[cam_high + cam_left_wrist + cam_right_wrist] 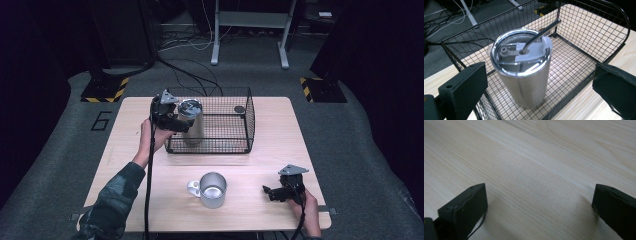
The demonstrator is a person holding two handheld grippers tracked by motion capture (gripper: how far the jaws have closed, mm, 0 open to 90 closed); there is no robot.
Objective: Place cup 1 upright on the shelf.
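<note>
From the high view, the steel tumbler (191, 122) stands upright in the left end of the wire basket (235, 145) on the tabletop (280, 150); the left hand-held gripper (172, 120) reaches it from the left, forearm angled up from below; the right hand-held gripper (272, 192) rests low beside the mug (212, 190); the left gripper view shows spread jaws flanking the tumbler, its straw (541, 33) leaning toward the basket's far end; the right gripper view shows spread jaws over bare wood.

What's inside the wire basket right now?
A steel tumbler with a lid and bent straw stands upright in the wire basket, near its left end. A small dark disc lies far right. The tumbler's contents are hidden.
</note>
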